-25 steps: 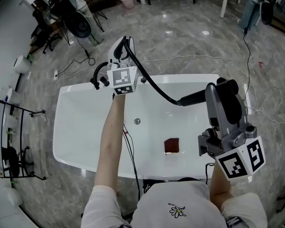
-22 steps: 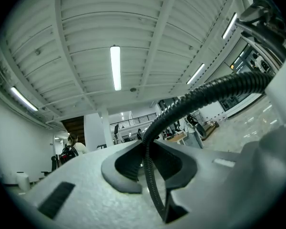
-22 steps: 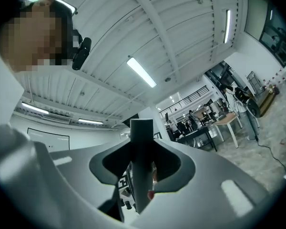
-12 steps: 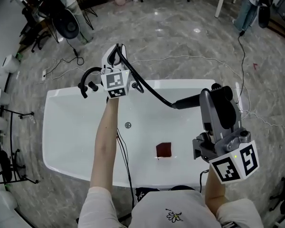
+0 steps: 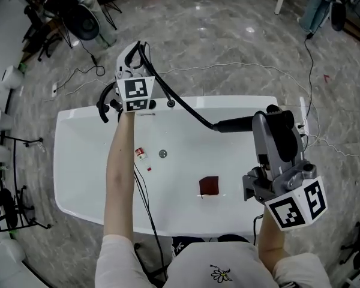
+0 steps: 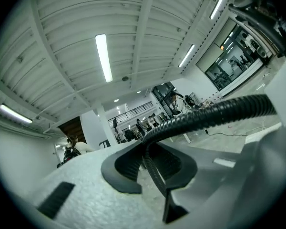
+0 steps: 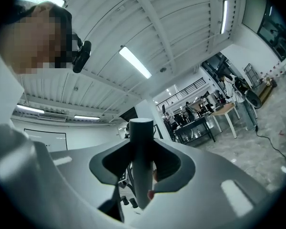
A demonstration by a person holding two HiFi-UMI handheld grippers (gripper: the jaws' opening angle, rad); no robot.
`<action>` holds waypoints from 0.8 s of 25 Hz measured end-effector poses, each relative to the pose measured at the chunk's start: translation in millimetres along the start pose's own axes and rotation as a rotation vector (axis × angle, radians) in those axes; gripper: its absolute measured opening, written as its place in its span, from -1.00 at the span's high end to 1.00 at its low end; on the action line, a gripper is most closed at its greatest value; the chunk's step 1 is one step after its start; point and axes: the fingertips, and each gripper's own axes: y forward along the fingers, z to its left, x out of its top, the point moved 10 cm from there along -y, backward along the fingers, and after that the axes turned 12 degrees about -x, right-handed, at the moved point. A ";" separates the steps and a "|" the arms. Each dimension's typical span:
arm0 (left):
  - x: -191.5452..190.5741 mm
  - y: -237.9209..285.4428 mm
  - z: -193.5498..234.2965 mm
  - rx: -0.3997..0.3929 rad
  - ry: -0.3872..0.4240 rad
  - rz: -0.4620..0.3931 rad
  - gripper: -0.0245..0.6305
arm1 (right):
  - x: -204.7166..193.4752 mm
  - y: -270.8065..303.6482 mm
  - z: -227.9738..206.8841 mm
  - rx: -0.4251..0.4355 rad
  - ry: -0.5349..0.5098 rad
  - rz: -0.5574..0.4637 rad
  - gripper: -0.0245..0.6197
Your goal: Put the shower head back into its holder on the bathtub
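White bathtub (image 5: 78, 161) on grey marble floor (image 5: 228, 47), workshop clutter around. Left gripper (image 6: 150, 159) fingers clamped on black corrugated hose (image 6: 205, 116) above the tub's far rim. Right gripper (image 7: 142, 171) fingers clamped on shower head (image 5: 233, 124) handle, over the tub's right side.

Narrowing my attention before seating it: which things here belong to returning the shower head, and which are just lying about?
Job: shower head, in right gripper; black hose, in left gripper; bathtub; black fitting on its far rim.
Lying about: small bottle and dark red square in the tub; white cable on the floor.
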 end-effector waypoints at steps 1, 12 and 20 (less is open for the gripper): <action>-9.8 -1.4 -6.2 -0.007 -0.015 0.020 0.74 | -3.2 0.8 -1.5 -0.006 0.000 0.008 0.50; -144.3 -14.7 -102.0 -0.129 -0.425 0.307 0.74 | -11.5 11.1 9.1 0.016 -0.057 0.040 0.50; -201.7 -35.3 -173.2 -0.254 -0.739 0.335 0.33 | -20.8 22.9 31.5 0.073 -0.102 0.052 0.50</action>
